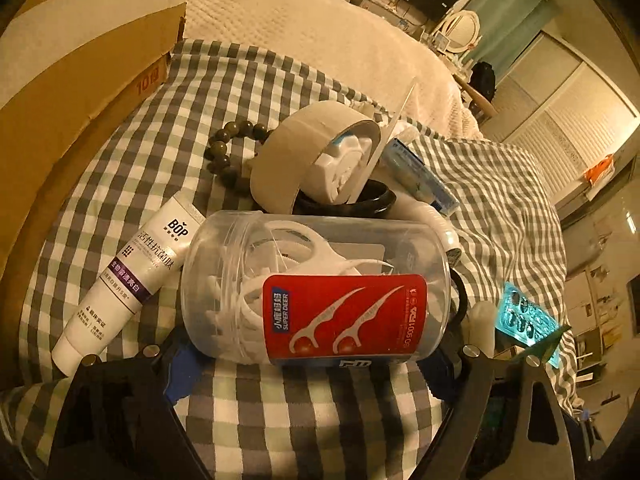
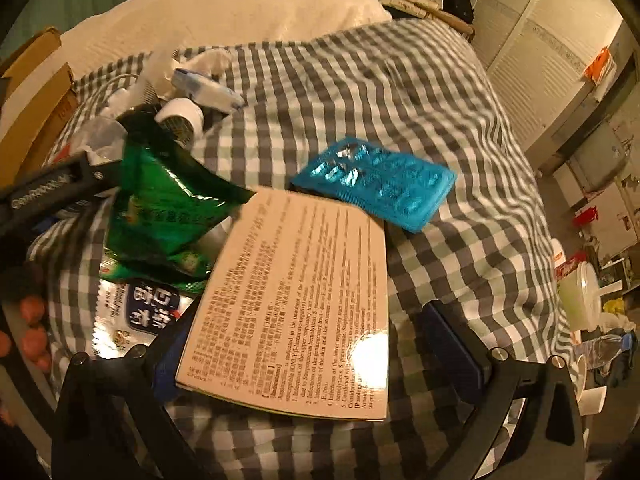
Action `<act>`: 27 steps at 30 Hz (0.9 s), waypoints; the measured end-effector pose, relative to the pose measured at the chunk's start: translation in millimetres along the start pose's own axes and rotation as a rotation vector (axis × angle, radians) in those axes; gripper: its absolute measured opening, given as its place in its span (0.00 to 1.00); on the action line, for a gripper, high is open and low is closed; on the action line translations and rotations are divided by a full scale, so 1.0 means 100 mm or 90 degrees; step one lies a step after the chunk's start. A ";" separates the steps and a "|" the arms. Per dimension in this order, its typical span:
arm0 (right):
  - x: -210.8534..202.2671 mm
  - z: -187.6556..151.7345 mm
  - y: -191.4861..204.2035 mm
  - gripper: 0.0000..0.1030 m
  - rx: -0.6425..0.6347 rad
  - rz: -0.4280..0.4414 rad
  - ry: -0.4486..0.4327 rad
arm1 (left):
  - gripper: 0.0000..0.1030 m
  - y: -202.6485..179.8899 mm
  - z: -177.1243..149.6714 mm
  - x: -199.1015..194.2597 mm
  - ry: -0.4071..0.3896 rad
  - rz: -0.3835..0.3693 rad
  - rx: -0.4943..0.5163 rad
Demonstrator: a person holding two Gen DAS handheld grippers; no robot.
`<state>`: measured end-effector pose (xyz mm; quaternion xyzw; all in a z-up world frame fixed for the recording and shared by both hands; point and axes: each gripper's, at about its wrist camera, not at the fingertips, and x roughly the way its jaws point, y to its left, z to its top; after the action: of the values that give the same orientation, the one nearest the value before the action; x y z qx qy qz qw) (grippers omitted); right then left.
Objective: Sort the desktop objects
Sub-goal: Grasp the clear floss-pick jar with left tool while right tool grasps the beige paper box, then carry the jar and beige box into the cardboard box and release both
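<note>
Left gripper [image 1: 316, 364] gapes wide around the floss jar [image 1: 320, 288]; right gripper [image 2: 316, 356] wide open, straddling the leaflet [image 2: 292, 304], gripping nothing.

The left tongs [image 1: 316, 364] were matte black, with two angular arms filling the lower corners, silver round screws near their tips and blue pads inside. The right tongs [image 2: 320, 360] looked alike: black arms, silver screws, dark blue pads [image 2: 452, 344].

grey-checked cloth [image 2: 360, 92], red-labelled clear jar [image 1: 320, 280], turquoise blister pack [image 2: 380, 184].
</note>
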<state>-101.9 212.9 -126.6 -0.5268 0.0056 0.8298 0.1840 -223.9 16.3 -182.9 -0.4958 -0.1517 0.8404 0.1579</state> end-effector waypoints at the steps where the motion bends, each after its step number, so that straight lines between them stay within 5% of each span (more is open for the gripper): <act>1: -0.03 -0.01 -0.04 0.98 0.005 0.010 -0.009 | 0.88 0.00 0.00 0.00 -0.002 0.001 0.002; 2: -0.06 -0.02 -0.06 0.97 0.007 0.019 -0.017 | 0.88 -0.01 -0.01 -0.03 -0.005 0.002 0.005; 5: -0.17 -0.05 -0.08 0.72 0.008 0.044 -0.031 | 0.88 -0.04 -0.05 -0.14 -0.023 0.011 0.020; 15: -0.40 -0.15 -0.19 0.72 0.012 0.092 -0.062 | 0.88 -0.12 -0.18 -0.57 -0.063 0.066 0.076; 27: -0.88 -0.16 -0.26 0.72 0.008 0.134 -0.134 | 0.88 -0.30 -0.19 -0.98 -0.145 0.070 0.113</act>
<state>-46.9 208.0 -51.6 -0.4320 0.0466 0.8952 0.0990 -159.4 4.2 -102.7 -0.3890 -0.0667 0.9086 0.1366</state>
